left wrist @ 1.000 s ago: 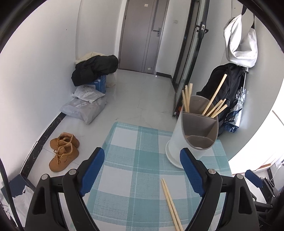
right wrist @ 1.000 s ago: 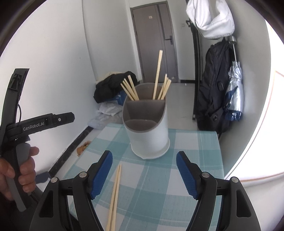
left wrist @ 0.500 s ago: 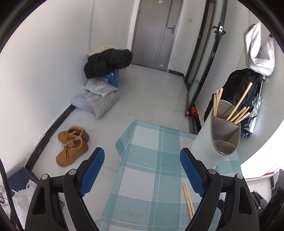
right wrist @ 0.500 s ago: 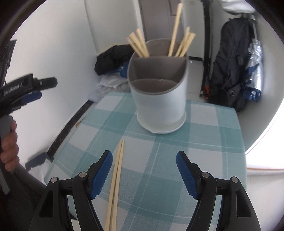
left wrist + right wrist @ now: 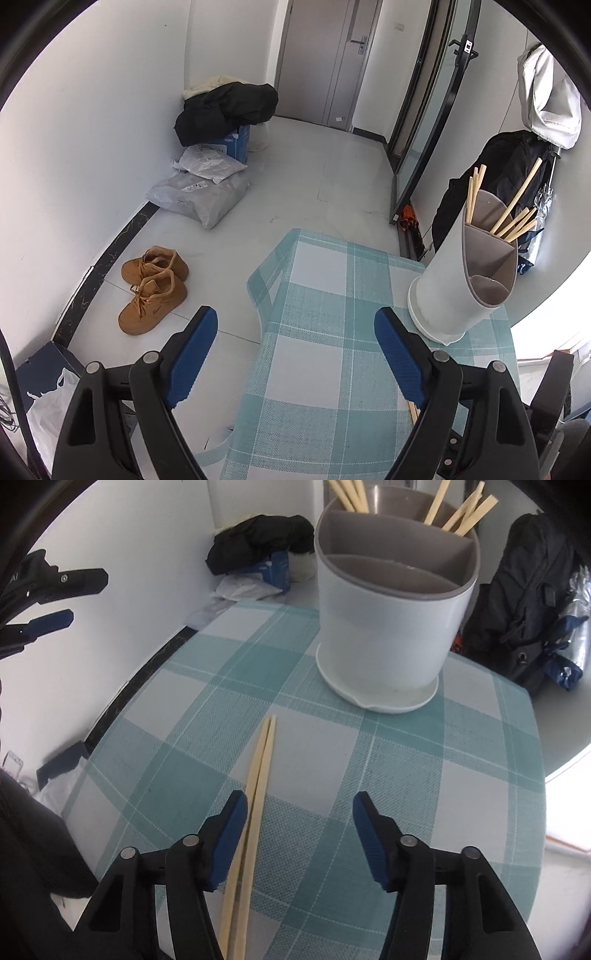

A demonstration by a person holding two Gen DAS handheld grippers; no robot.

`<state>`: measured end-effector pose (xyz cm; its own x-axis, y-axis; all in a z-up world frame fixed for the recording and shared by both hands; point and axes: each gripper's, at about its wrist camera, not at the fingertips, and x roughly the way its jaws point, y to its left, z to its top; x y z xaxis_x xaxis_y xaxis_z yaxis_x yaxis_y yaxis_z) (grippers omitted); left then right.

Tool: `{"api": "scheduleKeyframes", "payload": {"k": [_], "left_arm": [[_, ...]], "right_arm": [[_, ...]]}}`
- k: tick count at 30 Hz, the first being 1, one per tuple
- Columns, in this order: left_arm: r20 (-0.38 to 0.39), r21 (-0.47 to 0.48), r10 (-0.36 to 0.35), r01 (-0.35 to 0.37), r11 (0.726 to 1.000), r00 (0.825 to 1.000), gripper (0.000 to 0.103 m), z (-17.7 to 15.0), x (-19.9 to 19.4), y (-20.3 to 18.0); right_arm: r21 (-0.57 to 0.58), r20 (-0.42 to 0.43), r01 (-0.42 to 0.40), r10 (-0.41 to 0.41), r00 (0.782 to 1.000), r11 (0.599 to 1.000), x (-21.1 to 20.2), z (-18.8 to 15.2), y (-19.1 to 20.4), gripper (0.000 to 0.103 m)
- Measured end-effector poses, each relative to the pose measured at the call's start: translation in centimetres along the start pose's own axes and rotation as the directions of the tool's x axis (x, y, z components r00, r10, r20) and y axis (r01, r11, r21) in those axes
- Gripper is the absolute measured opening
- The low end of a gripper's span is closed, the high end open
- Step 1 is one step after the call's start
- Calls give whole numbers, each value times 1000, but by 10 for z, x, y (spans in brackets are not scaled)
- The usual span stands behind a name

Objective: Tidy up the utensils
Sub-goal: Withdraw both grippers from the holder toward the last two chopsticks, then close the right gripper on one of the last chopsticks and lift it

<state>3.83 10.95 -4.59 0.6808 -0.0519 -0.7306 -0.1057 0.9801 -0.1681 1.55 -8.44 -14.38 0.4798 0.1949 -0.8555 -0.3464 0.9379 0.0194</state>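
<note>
A pair of wooden chopsticks (image 5: 255, 794) lies side by side on the teal checked tablecloth (image 5: 388, 775). My right gripper (image 5: 297, 812) is open and low over the cloth; the chopsticks run just inside its left finger (image 5: 229, 834). A white utensil holder (image 5: 391, 627) with a grey divided insert stands behind them, several chopsticks in its back compartment. My left gripper (image 5: 295, 328) is open and empty, held over the table's left edge. The holder (image 5: 461, 280) shows at its right; the chopsticks' tip (image 5: 412, 408) peeks beside its right finger. The left gripper shows at the right wrist view's left edge (image 5: 48, 602).
The table's left edge drops to the floor, where brown boots (image 5: 153, 288), grey parcels (image 5: 203, 188) and a black jacket (image 5: 225, 107) lie. A black backpack (image 5: 528, 590) and folded umbrella stand right of the table by the wall.
My right gripper has dropped and moved forward towards the chopsticks and holder. My left gripper has swung left, off toward the table's edge, so the holder slid to its right.
</note>
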Motion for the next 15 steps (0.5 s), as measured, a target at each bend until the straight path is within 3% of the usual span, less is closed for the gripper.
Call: {"api": "scheduleKeyframes", "payload": {"k": [6, 15], "left_arm": [[22, -3, -8, 8, 1000, 1000, 84, 0, -4, 2], [41, 3, -6, 6, 1000, 999, 84, 0, -8, -1]], "right_arm": [[-33, -55, 12, -13, 998, 999, 7, -5, 4, 49], [-69, -70, 30, -35, 997, 997, -1, -3, 12, 41]]}}
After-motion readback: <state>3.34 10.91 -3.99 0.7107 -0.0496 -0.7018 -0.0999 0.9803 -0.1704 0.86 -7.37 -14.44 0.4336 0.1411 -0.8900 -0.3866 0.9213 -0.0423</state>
